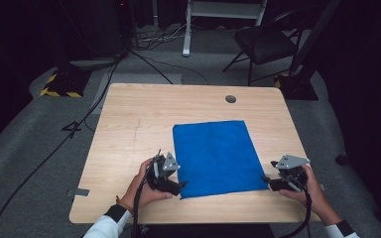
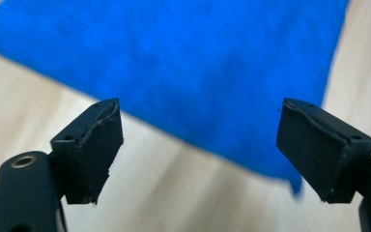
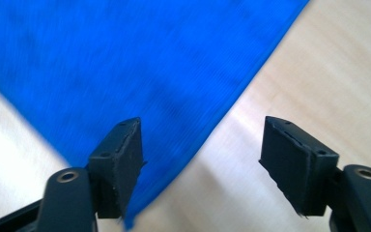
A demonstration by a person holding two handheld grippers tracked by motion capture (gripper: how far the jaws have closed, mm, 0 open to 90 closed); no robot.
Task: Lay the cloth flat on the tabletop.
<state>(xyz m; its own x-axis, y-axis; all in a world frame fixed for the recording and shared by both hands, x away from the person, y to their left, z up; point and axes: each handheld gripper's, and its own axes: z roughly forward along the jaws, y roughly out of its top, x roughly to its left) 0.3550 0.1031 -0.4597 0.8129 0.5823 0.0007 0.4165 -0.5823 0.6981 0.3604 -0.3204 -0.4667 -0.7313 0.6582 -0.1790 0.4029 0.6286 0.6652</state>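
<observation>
A: Nearest to the camera are the two hands. The left gripper (image 1: 171, 179) is at the 7 o'clock corner of the blue cloth (image 1: 214, 156), the right gripper (image 1: 278, 181) at the 5 o'clock corner.

B: Are the fingers (image 2: 92, 145) holding it?

A: No. On both grippers they are spread wide and pinch nothing; each corner lies just ahead, between them.

B: And the cloth?

A: It lies flat on the counter (image 1: 134, 129), long axis from 6 to 12 o'clock. I judge both hands are equally near.
</observation>
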